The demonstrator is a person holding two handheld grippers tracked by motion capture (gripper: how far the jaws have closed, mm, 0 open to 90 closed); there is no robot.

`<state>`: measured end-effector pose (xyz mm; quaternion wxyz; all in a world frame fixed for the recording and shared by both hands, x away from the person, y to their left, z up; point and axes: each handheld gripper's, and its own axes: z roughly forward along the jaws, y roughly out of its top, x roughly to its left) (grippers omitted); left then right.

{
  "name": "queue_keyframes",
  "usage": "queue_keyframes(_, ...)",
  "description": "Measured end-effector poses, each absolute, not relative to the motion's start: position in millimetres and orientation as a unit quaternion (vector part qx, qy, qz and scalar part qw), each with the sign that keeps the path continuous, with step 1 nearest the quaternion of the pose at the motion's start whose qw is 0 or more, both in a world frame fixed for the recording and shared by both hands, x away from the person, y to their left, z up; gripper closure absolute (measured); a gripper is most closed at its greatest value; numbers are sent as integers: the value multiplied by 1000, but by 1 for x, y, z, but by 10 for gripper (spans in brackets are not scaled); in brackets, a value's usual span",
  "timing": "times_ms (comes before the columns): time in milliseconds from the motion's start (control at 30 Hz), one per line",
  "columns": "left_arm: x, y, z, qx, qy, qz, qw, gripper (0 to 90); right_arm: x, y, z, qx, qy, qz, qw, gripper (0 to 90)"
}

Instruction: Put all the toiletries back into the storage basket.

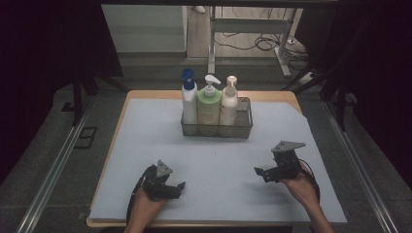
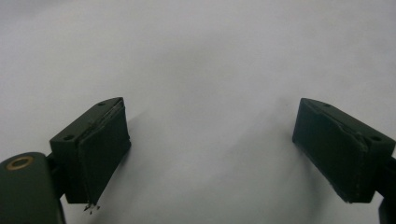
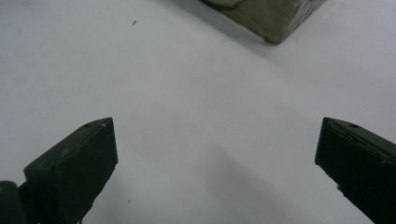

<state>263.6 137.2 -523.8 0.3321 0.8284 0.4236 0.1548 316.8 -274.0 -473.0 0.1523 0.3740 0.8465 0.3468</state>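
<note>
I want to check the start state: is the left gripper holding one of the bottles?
No, the left gripper is open over the bare grey mat, and the three bottles stand in the wire basket.

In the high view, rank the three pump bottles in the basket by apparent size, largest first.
1. White bottle with blue pump, tallest.
2. Light green bottle with white pump, widest, slightly shorter.
3. Cream bottle with cream pump, slimmest.
The first two are close; all stand in the dark wire basket.

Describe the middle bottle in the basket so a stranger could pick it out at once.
On the pale mat covering the table, a dark wire basket stands toward the far edge, holding three pump bottles in a row. The middle bottle is the one with the light green body and white pump, between a blue-capped white bottle and a cream bottle.
</note>
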Motion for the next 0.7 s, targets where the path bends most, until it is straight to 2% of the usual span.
queue_keyframes(533, 264, 137, -524, 828, 423, 155, 332, 106, 298, -289, -518, 391, 842, 344, 141, 0)
queue_keyframes(700, 263, 137, -524, 827, 425, 156, 335, 106, 296, -287, -521, 387, 845, 335, 156, 0)
